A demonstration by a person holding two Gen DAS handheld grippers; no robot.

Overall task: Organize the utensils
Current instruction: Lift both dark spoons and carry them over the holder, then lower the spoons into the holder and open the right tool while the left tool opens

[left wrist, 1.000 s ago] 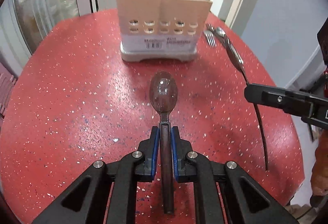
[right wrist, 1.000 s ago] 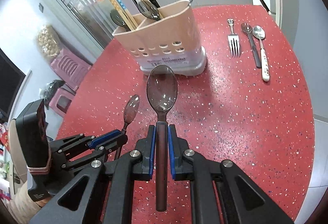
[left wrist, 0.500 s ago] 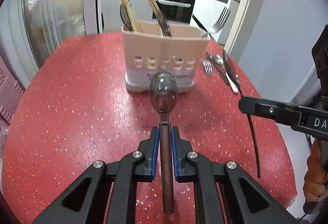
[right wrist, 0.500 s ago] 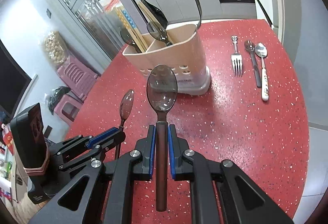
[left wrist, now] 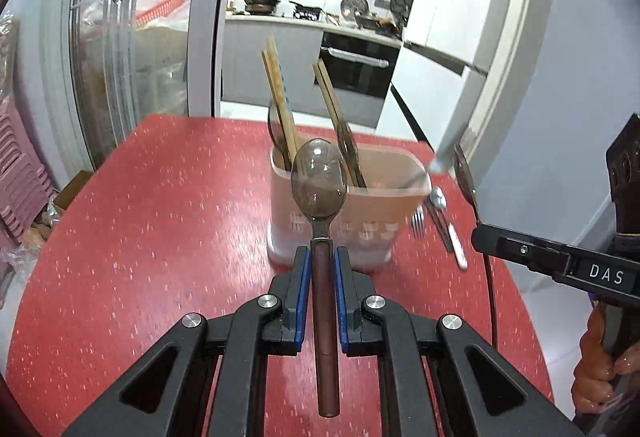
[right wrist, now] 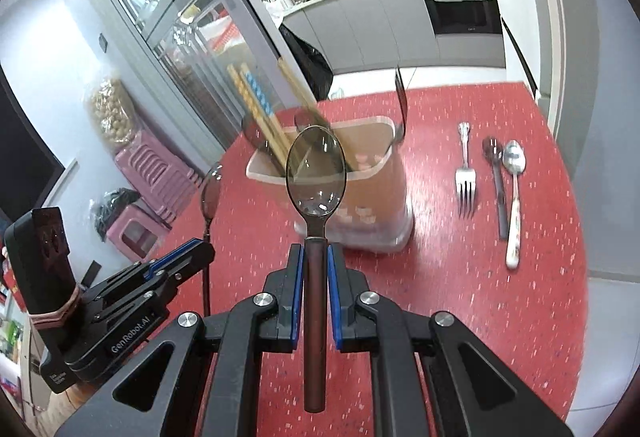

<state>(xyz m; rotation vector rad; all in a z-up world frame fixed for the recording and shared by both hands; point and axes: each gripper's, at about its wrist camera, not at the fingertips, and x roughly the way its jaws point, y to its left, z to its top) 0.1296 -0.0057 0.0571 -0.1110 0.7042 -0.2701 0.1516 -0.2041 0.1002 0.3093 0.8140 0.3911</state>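
Observation:
My left gripper (left wrist: 321,255) is shut on the brown handle of a spoon (left wrist: 319,181), held above the red table with its bowl pointing at the beige utensil caddy (left wrist: 372,225). My right gripper (right wrist: 316,257) is shut on a matching brown-handled spoon (right wrist: 316,173), whose bowl also overlaps the caddy (right wrist: 380,205). Each gripper shows in the other's view: the right one (left wrist: 486,237) at the right edge, the left one (right wrist: 202,253) at the lower left. Chopsticks (left wrist: 280,105), spoons and a fork stand in the caddy.
On the red speckled table (right wrist: 460,297), right of the caddy, lie a fork (right wrist: 465,173), a dark-handled spoon (right wrist: 496,189) and a white-handled spoon (right wrist: 514,197) side by side. Pink stools (right wrist: 152,177) and glass doors stand past the table's left edge.
Both grippers have risen with their spoons and tilted up. The caddy now sits lower in both views, right behind the spoon bowls, and more of the kitchen shows.

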